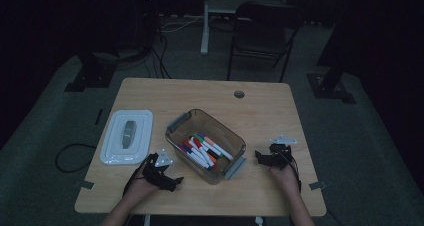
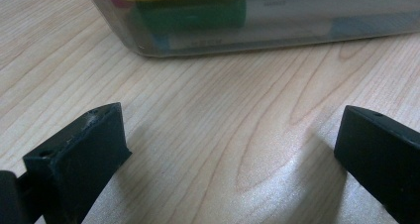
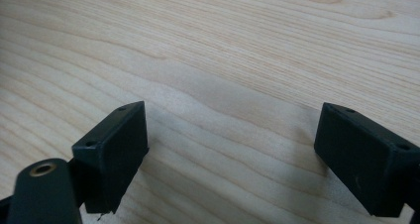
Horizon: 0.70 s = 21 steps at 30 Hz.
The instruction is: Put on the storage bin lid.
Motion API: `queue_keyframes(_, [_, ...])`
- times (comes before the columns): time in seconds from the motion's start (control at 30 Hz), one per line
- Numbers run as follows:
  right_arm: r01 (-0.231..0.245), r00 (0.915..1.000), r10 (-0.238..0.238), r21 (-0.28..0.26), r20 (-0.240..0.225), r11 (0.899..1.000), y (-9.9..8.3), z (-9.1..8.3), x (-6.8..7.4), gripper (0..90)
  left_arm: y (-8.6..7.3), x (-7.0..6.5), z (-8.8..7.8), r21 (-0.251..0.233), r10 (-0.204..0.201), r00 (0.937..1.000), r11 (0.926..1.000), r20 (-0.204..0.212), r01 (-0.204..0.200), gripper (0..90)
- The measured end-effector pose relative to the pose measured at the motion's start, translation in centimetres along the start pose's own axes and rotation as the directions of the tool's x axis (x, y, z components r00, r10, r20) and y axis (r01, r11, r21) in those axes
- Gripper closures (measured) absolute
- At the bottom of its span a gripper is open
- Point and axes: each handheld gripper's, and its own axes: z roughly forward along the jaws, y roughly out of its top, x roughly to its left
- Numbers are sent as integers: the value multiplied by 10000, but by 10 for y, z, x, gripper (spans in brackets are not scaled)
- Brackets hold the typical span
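A clear plastic box (image 1: 176, 123) stands in the middle of the wooden table (image 1: 260, 98), with several coloured markers (image 1: 205, 149) lying in it. Its white lid (image 1: 127, 136) lies flat to the left. My left gripper (image 1: 172, 181) rests on the table near the box's front left corner, open, with bare wood between its jaws. In the left gripper view (image 2: 230, 154) the box wall (image 2: 277, 33) stands close ahead, green and yellow marker caps behind it. My right gripper (image 1: 261, 157) sits right of the box, open over bare wood (image 3: 233, 149).
A round cable hole (image 1: 239, 94) lies near the table's far edge. A dark folding chair (image 1: 262, 33) and a white desk leg (image 1: 204, 21) stand beyond the table. Cables run over the floor at the left.
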Motion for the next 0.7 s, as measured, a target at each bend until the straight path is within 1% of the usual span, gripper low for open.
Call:
queue_keyframes(0.2, [39, 10000, -39, 4, -53, 10000, 0, 0, 0, 127, 0, 0, -1, 84, -45, 10000, 10000, -57, 46, 4])
queue_keyframes(0.23, [31, 10000, -31, 0, -59, 10000, 0, 0, 0, 127, 0, 1, -2, 124, -124, 9999, 9998, -120, 126, 4])
queue_keyframes(0.37, [31, 10000, -31, 1, -60, 10000, 0, 0, 0, 127, -1, 3, -5, 178, -209, 9996, 9996, -197, 213, 4])
queue_keyframes(0.43, [33, 10000, -33, -1, -59, 10000, 0, 0, 0, 127, -1, 5, -9, 91, -423, 9988, 9991, -248, 425, 4])
queue_keyframes(0.5, [25, 10000, -25, -4, -61, 10000, 0, 0, 0, 127, -2, 6, -10, 122, -455, 9987, 9989, -249, 458, 4])
queue_keyframes(0.63, [37, 10000, -37, 0, -52, 10000, 0, 0, 0, 127, -2, 12, -16, 135, -738, 9970, 9972, -252, 742, 4])
queue_keyframes(0.7, [37, 10000, -37, 1, -55, 10000, 0, 0, 0, 128, -2, 13, -18, 91, -785, 9965, 9969, -270, 788, 4])
